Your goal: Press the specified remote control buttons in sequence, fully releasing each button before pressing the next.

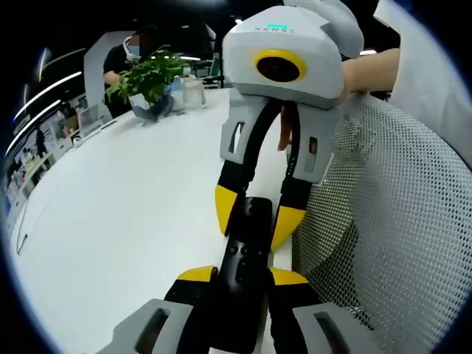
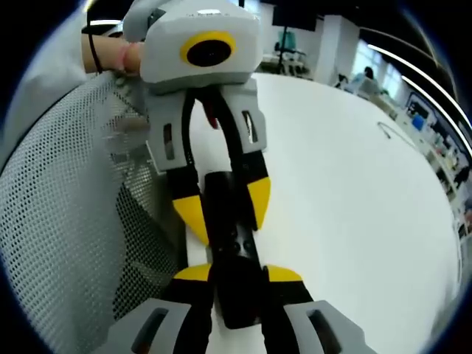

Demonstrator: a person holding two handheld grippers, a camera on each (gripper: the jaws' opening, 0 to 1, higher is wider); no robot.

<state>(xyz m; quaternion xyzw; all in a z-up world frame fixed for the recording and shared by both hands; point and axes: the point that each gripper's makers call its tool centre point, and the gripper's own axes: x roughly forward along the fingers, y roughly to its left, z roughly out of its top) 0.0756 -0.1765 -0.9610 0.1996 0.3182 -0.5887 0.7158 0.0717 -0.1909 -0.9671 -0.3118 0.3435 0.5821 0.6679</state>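
A long black remote control (image 1: pixel 247 251) with small buttons on its face is held from both ends above the near edge of the white table (image 1: pixel 133 214). My left gripper (image 1: pixel 243 276) rises from the bottom of the left gripper view, shut on the remote's near end. From above, my right gripper (image 1: pixel 254 217) closes its yellow tips on the far end. In the right gripper view the same remote (image 2: pixel 228 236) runs from my right gripper (image 2: pixel 238 273), shut on it at the bottom, up to my left gripper (image 2: pixel 223 206), which clamps the other end.
A grey mesh chair back (image 1: pixel 391 221) stands close beside the remote, and it is the mesh chair back (image 2: pixel 66 206) on the left in the right gripper view. A potted plant (image 1: pixel 147 81) and a glass (image 1: pixel 193 92) stand at the table's far end, with a seated person (image 1: pixel 125 55) behind.
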